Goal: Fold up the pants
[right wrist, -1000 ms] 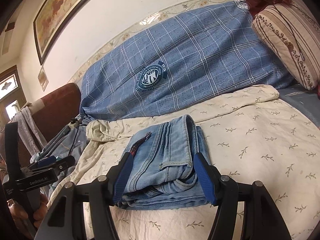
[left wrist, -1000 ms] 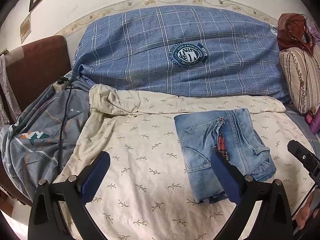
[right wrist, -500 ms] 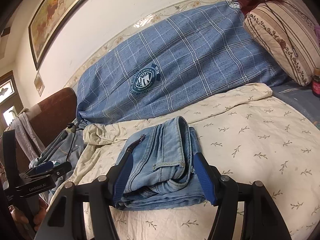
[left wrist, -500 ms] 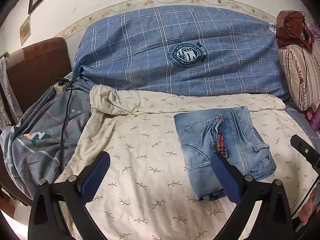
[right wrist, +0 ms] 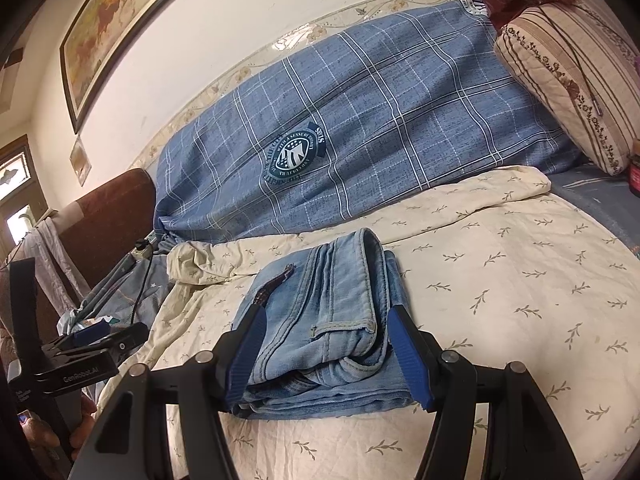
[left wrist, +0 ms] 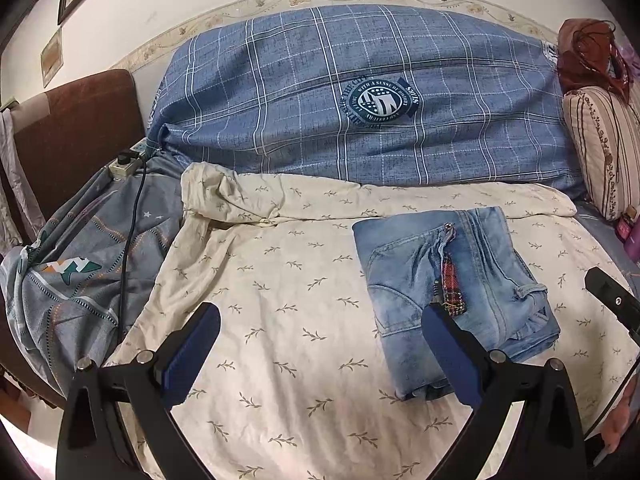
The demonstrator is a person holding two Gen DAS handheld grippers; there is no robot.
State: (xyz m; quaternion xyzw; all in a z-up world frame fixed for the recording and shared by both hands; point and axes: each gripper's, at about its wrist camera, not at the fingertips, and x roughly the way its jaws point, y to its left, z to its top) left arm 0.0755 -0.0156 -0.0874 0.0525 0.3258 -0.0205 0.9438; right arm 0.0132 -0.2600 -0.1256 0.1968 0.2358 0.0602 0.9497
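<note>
Jeans [right wrist: 320,320] folded compact on bed sheet [right wrist: 500,280], task seemingly done; right claw [right wrist: 328,352] released, bundle lying beyond its tips; left claw [left wrist: 320,356] released, jeans just right of it.

Bed [left wrist: 600,224], cream leaf-print sheet [left wrist: 288,320] spread over it, folded jeans [left wrist: 472,280] on sheet, blue plaid bolster [left wrist: 320,120] behind

Folded jeans [left wrist: 452,300] lying on my bed's cream leaf-print sheet [left wrist: 280,320]; my left tool [left wrist: 320,332] hovering wide apart above the sheet, its right pad overlapping the jeans' near edge; blue plaid bolster [left wrist: 320,100] behind; striped pillow [left wrist: 604,148] at right
</note>
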